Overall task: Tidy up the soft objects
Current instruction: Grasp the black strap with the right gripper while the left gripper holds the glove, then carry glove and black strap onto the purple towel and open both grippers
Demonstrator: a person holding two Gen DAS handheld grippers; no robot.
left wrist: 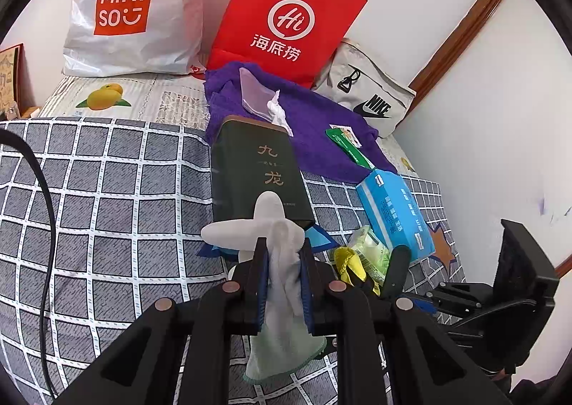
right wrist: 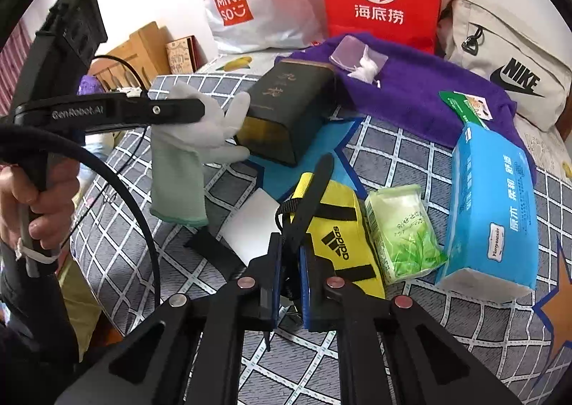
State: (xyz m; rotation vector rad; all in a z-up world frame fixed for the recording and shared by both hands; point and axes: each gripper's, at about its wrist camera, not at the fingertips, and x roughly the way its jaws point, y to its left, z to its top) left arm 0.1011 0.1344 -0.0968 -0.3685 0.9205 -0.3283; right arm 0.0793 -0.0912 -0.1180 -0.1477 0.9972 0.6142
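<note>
Pinching a white work glove between left gripper pads, cuff dangling below; clamped on the black strap of a yellow Adidas pouch with right gripper, green tissue pack just right.

glove: white knit with a pale green cuff, dangling cuff-down off the bed, fingers splayed out loose, pinched at the palm
pouch: yellow adidas one with black stripes, lying flat on the checked bed toward its near edge, touching the green tissue pack
strap: black, comes off the pouch, pulled up and clamped
towel: purple, rumpled, spread across the bed's far side
</note>
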